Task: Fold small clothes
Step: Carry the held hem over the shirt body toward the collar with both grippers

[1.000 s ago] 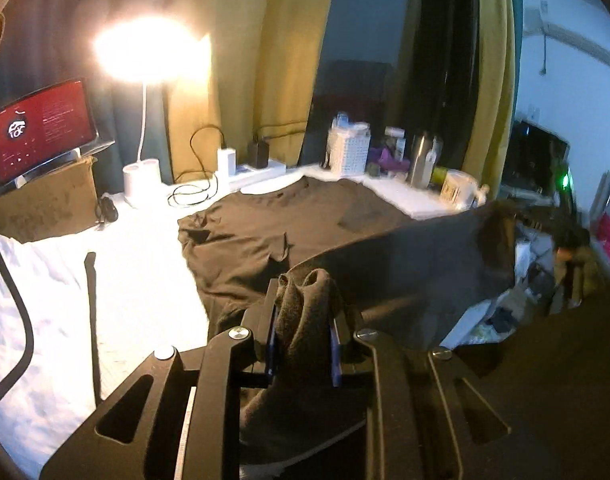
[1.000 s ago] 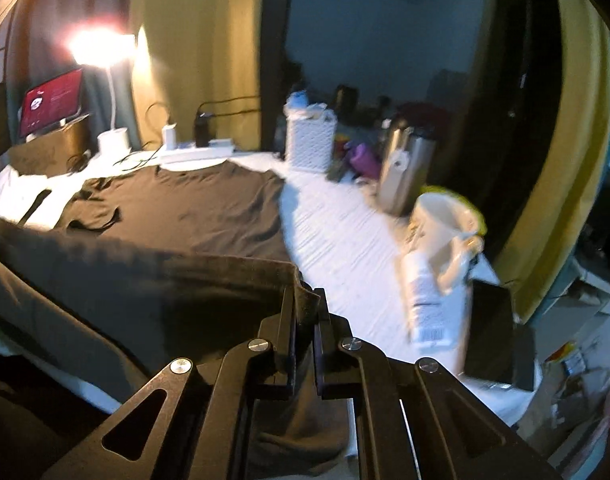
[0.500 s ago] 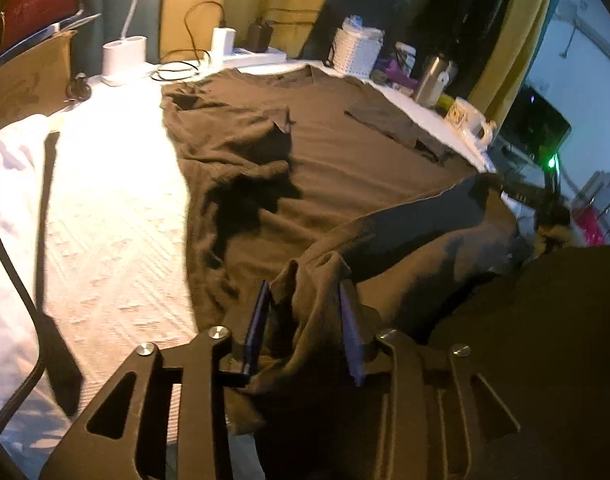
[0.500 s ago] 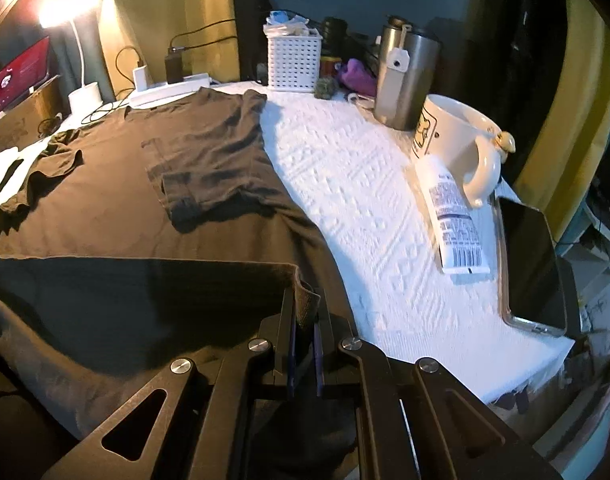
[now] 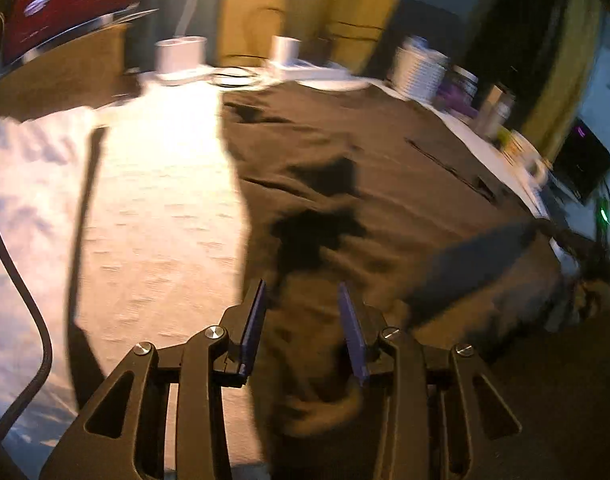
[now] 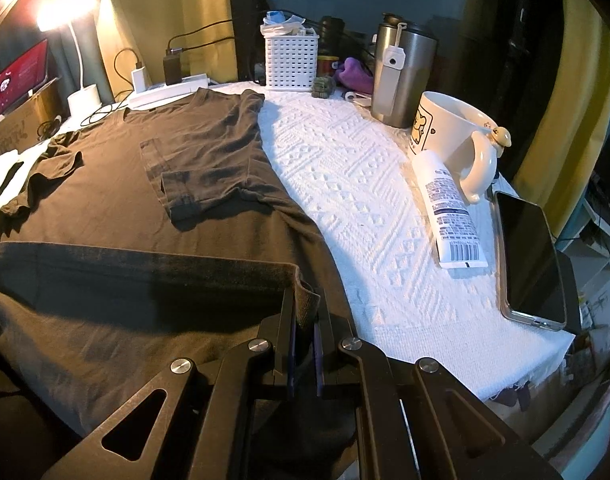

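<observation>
**Soft brown shirt, one hem corner held, the other let go**

We have the brown T-shirt [image 6: 105, 200] lying flat on the white knitted cover [image 6: 365, 200], its collar toward the white basket [image 6: 291, 62] and its hem nearest us. The sleeve on the mug [image 6: 445, 128] side is already turned in over the chest.

Our right gripper [image 6: 305, 324] is clamped on the hem corner, the fabric pinched between its nearly closed jaws, and the hem edge runs off from it as a raised band. Our left gripper [image 5: 301, 320] has its jaws spread apart; cloth lies between them, but the pads do not press on it, so we judge that corner released. That view is smeared by motion.

We judge the shirt light, limp and thin: it will sag and wrinkle wherever it is unsupported, and one held corner alone will drag it askew. It should not slip from the pads. The best holds are the doubled hem corners or the shoulder seams, taken as a pair, so the edge stays taut. The mug, tube [image 6: 451, 216] and phone [image 6: 531, 256] lie well apart from the shirt.
</observation>
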Tool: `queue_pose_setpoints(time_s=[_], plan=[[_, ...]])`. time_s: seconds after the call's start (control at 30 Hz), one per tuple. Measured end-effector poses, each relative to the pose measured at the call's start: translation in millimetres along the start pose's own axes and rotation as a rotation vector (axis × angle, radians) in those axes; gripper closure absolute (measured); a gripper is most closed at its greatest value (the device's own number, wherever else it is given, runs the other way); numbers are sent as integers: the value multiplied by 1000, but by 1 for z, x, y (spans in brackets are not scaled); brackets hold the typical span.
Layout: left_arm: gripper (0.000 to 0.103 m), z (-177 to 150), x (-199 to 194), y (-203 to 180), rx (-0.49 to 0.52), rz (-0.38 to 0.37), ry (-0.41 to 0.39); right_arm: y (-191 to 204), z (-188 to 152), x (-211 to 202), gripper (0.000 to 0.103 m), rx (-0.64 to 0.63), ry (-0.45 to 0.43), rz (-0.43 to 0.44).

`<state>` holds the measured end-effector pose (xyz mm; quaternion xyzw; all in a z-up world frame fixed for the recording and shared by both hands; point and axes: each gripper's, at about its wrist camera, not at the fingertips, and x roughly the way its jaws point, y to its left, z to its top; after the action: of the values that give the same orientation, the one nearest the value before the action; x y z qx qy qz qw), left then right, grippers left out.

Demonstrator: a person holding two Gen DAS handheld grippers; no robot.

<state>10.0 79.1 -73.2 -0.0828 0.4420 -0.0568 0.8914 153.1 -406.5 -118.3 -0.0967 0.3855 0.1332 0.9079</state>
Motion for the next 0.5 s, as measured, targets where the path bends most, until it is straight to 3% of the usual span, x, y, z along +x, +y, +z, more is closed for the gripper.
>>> queue_pose_setpoints(time_s=[0.23, 0.4, 0.43, 0.5], plan=[[66, -27, 15, -34, 151, -34, 101, -1, 0, 0, 97, 1, 1, 0], [66, -30, 9, -36, 159, -34, 111, -1, 0, -1, 97, 4, 0, -1], [64, -31, 8, -37, 168, -34, 116, -2, 0, -1, 97, 5, 0, -1], [43, -34, 8, -39, 188, -26, 134, -2, -1, -2, 97, 9, -1, -1]])
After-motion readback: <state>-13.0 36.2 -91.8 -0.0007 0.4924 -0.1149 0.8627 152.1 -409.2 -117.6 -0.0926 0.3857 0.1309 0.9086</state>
